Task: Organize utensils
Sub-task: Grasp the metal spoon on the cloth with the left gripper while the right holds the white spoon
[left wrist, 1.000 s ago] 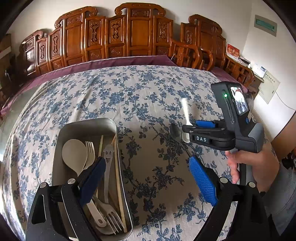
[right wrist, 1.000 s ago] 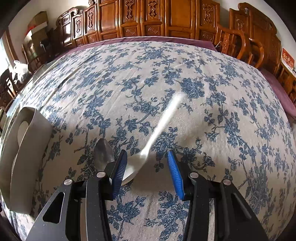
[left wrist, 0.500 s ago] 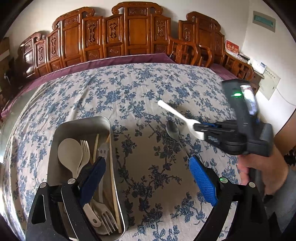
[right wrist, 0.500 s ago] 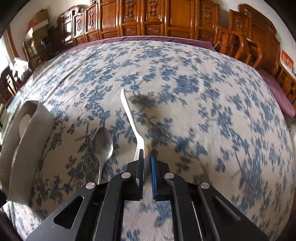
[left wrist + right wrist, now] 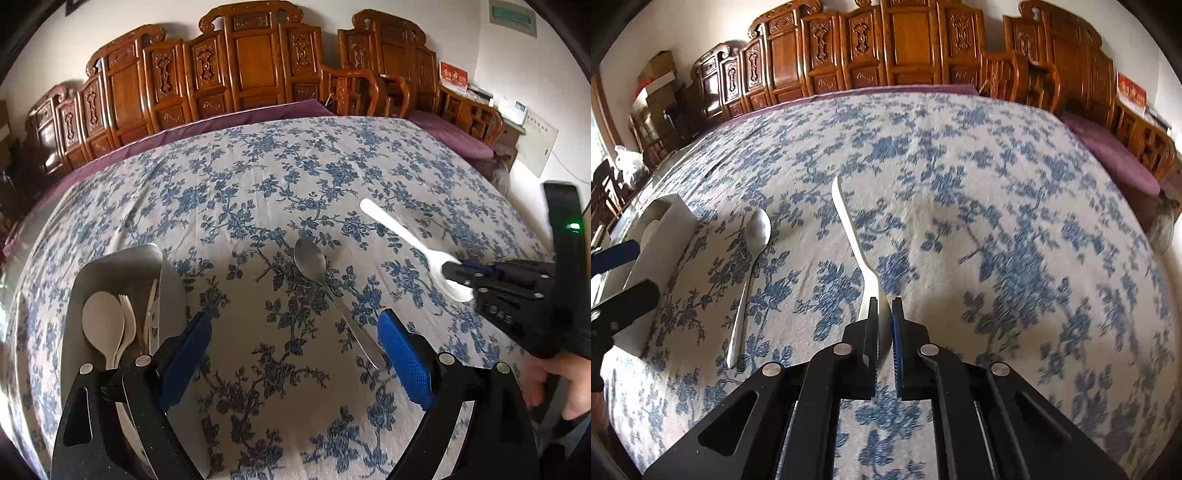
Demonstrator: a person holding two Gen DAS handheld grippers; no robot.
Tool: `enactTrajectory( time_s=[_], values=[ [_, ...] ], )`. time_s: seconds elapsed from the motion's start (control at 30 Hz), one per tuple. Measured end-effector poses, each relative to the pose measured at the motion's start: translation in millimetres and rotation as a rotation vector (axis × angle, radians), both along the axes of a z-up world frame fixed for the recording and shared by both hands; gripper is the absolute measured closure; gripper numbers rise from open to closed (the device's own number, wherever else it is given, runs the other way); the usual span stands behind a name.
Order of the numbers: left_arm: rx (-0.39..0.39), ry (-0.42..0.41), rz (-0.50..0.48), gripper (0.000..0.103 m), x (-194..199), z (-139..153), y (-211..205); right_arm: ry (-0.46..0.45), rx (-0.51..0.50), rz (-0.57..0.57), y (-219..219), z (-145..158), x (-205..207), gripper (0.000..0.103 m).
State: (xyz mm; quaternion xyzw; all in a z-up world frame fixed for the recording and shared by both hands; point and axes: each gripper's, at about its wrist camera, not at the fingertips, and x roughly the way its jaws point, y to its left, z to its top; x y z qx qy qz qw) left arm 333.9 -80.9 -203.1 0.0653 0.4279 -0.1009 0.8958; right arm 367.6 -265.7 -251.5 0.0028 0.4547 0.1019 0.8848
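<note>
My right gripper [image 5: 885, 328] pinches white plastic spoon [image 5: 855, 243] at bowl end, handle jutting forward, clear of floral cloth [image 5: 997, 206]. Grip sits far off-centre: spoon may pivot or slip out, I judge. My left gripper [image 5: 295, 354] spread wide, empty, over metal spoon [image 5: 314, 264] lying on cloth. Metal tray [image 5: 122, 262] at left holds other utensils; long handle could catch tray wall on drop-in.

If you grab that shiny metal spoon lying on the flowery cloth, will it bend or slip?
The shiny metal spoon looks like solid steel, so probably stiff. Its polished, thin handle may slip between pads. It lies flat on the blue-flowered cloth, so pinching it could be fiddly.
</note>
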Motion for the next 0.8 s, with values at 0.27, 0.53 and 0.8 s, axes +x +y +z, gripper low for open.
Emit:
enactTrajectory(
  time_s=[0.27, 0.53, 0.8],
  values=[
    [-0.058, 0.118, 0.062, 0.036, 55, -29, -5, -0.006, -0.017, 0.024, -16, -11, 6, 0.095],
    [-0.046, 0.158, 0.085, 0.051, 89, -45, -11, 0.008, 0.017, 0.015, -26, -12, 12, 0.095],
    [-0.01, 0.124, 0.076, 0.059, 99, -54, -22, 0.011, 0.016, 0.038, -21, -11, 12, 0.095]
  ],
)
